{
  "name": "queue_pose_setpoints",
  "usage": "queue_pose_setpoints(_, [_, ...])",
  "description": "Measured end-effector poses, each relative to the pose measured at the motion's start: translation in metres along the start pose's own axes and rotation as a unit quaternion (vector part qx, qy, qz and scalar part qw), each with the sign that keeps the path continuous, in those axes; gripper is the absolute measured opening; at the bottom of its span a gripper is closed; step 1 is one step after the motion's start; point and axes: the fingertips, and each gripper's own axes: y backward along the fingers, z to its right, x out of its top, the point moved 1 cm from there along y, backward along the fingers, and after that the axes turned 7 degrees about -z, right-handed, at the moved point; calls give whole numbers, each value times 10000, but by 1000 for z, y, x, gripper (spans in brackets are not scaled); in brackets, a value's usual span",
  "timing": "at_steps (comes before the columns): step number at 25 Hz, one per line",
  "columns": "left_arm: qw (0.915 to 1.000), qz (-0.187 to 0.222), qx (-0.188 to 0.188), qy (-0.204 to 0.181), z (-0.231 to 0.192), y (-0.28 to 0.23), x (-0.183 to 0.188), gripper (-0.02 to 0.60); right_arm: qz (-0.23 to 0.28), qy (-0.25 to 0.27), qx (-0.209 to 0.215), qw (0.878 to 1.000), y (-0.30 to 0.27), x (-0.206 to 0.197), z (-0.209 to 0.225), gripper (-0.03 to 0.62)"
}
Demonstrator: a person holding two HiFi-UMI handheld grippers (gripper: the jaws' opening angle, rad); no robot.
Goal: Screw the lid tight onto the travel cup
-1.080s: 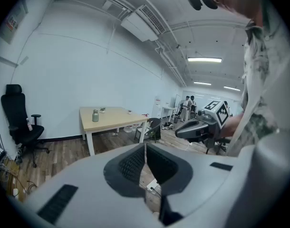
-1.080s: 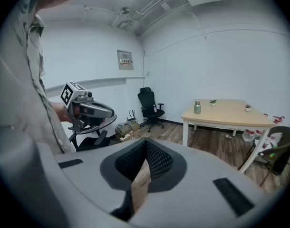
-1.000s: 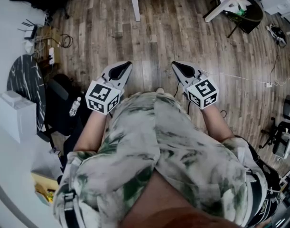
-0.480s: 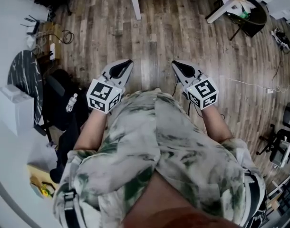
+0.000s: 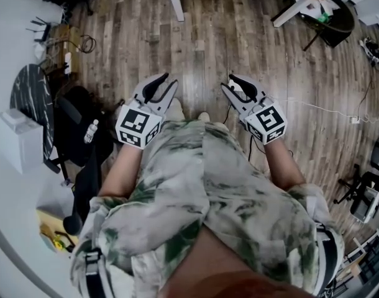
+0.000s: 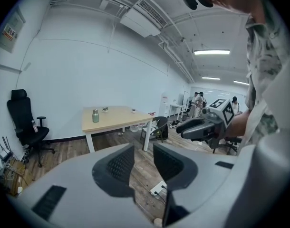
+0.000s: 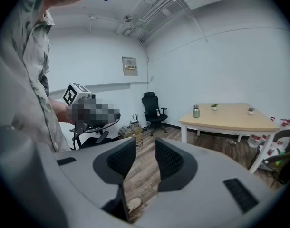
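over the floor, left tongs and right tongs, empty, were just opening.

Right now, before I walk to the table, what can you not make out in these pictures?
- Travel cup: too small in both gripper views; whether its lid is screwed tight cannot be told.
- Two small things also on the table: too small to name.
- Table top in the head view: cut off by the upper edge, so the cup does not show there.
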Motion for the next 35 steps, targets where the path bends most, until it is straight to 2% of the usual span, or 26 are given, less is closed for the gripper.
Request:
queue_pose_setpoints(1, [10000, -12, -9, 17, -4, -4, 2, 120, 7, -23, -8, 10000, -3, 2, 5, 141])
queue_pose_setpoints(5, [10000, -36, 6, 27, -32, -28, 8, 120, -83, -54, -71, 9999, -26, 10, 28, 143])
queue_pose_setpoints(9, [9999, 52, -58, 66, -74, -78, 22, 142, -193, -123, -263, 9994, -62, 16, 74, 173])
queue_pose_setpoints(12, [9998, 97, -141, 79, -104, -92, 34, 161, -245, -101, -404, 9988, -80, 38, 87, 206])
queue_pose_setpoints(16, [9996, 195, -172, -131, -142, -112, 66, 171, -300, -56, -570, 9979, -103, 69, 116, 224])
queue_pose_setpoints(20, [9993, 248, -178, -199, -184, -120, 87, 184, -357, -60, -649, 9972, -134, 97, 135, 222])
queue_pose_setpoints(27, [9993, 266, -209, -158, -251, -134, 94, 187, -370, 19, -785, 9962, -187, 133, 158, 213])
queue_pose_setpoints(31, [9994, 226, -207, -143, -270, -141, 92, 189, -339, -6, -839, 9959, -201, 145, 166, 209])
queue_pose_setpoints(35, [9993, 267, -241, -64, -283, -163, 103, 190, -331, -40, -852, 9958, -208, 150, 191, 207])
